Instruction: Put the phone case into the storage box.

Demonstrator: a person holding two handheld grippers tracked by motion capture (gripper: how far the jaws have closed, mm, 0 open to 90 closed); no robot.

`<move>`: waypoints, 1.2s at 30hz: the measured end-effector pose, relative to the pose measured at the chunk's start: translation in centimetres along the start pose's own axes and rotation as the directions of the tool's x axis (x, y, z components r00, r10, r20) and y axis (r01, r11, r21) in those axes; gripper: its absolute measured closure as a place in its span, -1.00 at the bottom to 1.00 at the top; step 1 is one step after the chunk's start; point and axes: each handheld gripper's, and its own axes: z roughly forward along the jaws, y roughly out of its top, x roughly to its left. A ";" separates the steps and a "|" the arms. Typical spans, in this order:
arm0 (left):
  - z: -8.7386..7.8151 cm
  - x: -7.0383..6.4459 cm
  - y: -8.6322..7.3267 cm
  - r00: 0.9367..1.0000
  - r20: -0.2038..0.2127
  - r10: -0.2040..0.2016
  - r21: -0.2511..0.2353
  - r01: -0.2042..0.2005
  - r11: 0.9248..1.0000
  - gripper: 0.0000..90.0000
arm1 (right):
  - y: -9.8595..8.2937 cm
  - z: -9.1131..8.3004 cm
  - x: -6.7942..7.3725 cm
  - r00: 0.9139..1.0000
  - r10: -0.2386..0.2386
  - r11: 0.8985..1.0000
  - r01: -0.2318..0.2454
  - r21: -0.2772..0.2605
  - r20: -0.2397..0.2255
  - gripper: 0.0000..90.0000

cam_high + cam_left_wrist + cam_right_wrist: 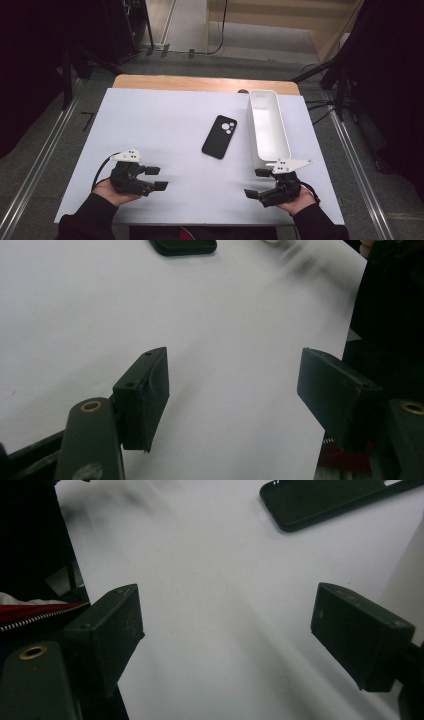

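Observation:
A black phone [220, 136] lies back-up near the middle of the white table top [160, 130], its camera end toward the far side. Right of it stands a long white bin [269, 127], empty inside. My left gripper [156, 178] rests near the front left, open, jaws pointing right with nothing between them. My right gripper [256, 183] sits at the front right, just below the bin's near end, open and pointing left. The phone's edge [182, 246] shows at the top of the left gripper view, and the phone [330, 500] lies at the top right of the right gripper view.
A wooden strip [205, 84] runs along the table's far edge. Metal rails [35, 170] flank the table on the floor. A red garment with a zipper [35, 612] shows past the table's front edge.

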 end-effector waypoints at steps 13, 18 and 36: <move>0.0 0.1 0.2 1.000 -0.002 -0.027 0.010 0.027 1.000 -0.35 | 0.2 0.2 -0.2 0.999 0.023 0.999 -0.024 -0.025 -0.027 -0.73; -0.3 0.0 0.0 1.000 -0.024 -0.015 0.008 0.015 1.000 -0.35 | 0.4 0.2 -0.3 0.999 0.026 0.999 -0.027 -0.025 -0.026 -0.73; -0.1 0.1 0.1 0.999 -0.049 -0.016 0.000 0.016 1.000 -0.36 | 0.3 0.0 -0.2 1.000 0.026 0.999 -0.026 -0.026 -0.003 -0.73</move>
